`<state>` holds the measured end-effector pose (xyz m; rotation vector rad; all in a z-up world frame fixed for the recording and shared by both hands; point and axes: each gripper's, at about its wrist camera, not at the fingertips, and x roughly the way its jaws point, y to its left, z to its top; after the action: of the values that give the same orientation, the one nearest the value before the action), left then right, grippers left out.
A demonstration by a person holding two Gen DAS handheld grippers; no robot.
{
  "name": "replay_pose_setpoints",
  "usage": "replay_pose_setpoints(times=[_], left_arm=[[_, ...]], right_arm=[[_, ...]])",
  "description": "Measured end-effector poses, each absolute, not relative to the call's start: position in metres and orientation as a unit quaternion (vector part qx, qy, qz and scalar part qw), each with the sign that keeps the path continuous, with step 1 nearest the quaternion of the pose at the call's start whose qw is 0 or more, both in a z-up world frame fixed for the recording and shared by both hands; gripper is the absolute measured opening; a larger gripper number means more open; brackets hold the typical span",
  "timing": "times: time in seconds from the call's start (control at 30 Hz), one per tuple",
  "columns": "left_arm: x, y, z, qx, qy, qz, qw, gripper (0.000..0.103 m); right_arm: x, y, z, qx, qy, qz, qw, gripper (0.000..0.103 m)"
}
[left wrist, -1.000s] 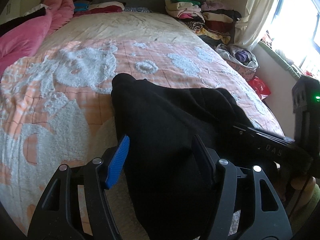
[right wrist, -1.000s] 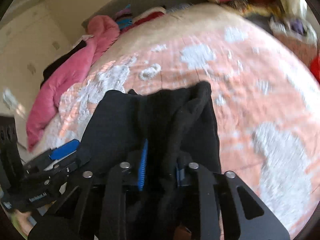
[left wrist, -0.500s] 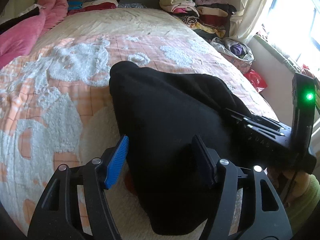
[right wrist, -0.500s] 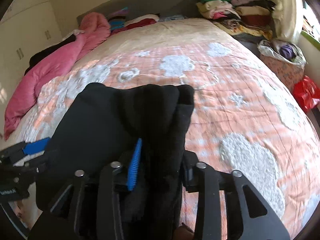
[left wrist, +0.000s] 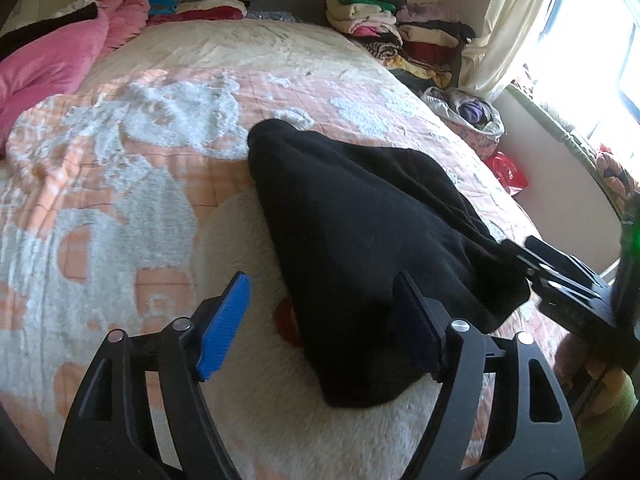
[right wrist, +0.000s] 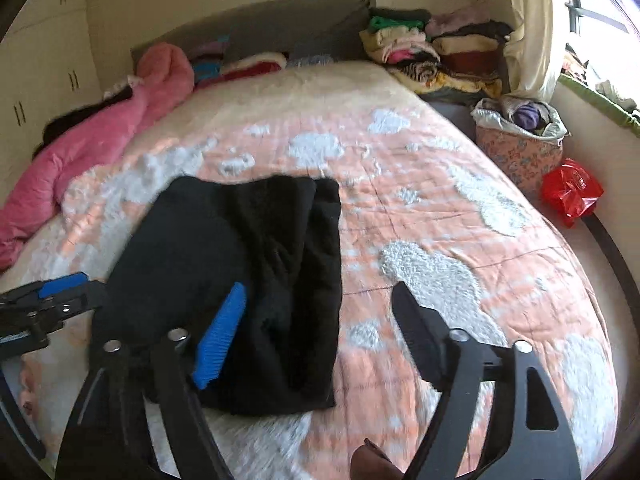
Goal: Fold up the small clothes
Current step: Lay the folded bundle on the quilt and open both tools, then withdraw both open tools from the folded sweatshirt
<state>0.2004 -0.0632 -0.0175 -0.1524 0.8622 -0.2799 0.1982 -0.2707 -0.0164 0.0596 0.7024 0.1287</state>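
Observation:
A black garment (left wrist: pixel 360 220) lies folded and flat on the peach bedspread with white fluffy patches (left wrist: pixel 120 160). My left gripper (left wrist: pixel 322 284) hovers over its near end with jaws opening; the cloth lies between them, but the blue pad (left wrist: pixel 224 328) stands apart from it. In the right wrist view the garment (right wrist: pixel 224 248) lies left of centre. My right gripper (right wrist: pixel 320 288) is opening wide over its right edge, gripping nothing, one finger over cloth and the other over the bedspread (right wrist: pixel 440 220). Each gripper also shows in the other's view: right gripper (left wrist: pixel 560 280), left gripper (right wrist: pixel 44 300).
A pink duvet (right wrist: pixel 100 140) is bunched along the bed's left side. Stacks of folded clothes (right wrist: pixel 420 52) sit at the far right corner by the headboard. Beside the bed on the right stand a floral basket (right wrist: pixel 520 144) and a red bag (right wrist: pixel 572 192), under a curtained window.
My right gripper let go of the black garment, spread wide and drew back. My left gripper widened and pulled back a little. The garment settled flat on the bed.

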Motion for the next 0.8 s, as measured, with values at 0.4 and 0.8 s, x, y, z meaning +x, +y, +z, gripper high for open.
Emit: replay_pose_setpoints(times=[0.4, 0.8], left_arm=[[0.155, -0.043, 0.014, -0.060, 0.371, -0.126, 0.918, 0.094], [0.122, -0.034, 0.024, -0.048, 0.353, -0.121, 0.926, 0.094]], right_arm=[[0.112, -0.262, 0.031, 0.037, 0.258, 0.079, 0.962, 0.099], [0.075, -0.251, 0.035, 0.021, 0.233, 0.076, 0.969, 0.099]])
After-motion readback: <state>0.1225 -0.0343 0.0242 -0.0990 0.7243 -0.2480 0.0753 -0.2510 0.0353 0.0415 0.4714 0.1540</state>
